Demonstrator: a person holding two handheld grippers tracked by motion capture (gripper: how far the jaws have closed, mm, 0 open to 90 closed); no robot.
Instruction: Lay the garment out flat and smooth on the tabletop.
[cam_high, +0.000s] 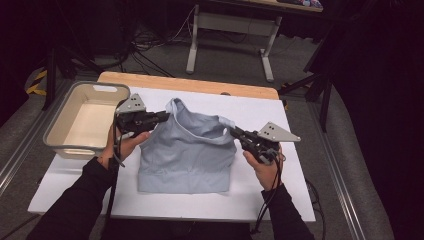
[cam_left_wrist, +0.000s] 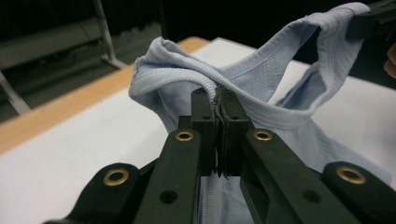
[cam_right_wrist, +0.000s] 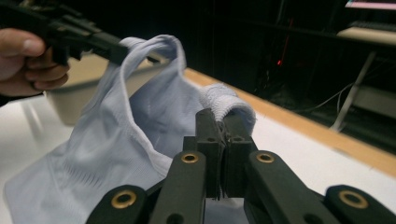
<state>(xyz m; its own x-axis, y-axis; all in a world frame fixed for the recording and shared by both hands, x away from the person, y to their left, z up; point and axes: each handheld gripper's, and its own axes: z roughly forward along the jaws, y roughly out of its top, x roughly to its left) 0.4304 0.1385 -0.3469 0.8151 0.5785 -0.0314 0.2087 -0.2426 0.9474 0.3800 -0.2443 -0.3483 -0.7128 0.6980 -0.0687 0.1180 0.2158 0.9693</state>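
On the white table cover (cam_high: 75, 185), a pale blue top (cam_high: 185, 155) is lying flat at its hem while its 2 shoulder straps are being held up. The left gripper (cam_high: 162, 117) is clamping its jaws tight on the left strap (cam_left_wrist: 187, 70), and the right gripper (cam_high: 234, 131) is pinching the right strap (cam_right_wrist: 224, 100) the same way. Just beside the left hand (cam_high: 122, 145), a beige bin (cam_high: 55, 127) is sitting at the table's left edge, apart from the top.
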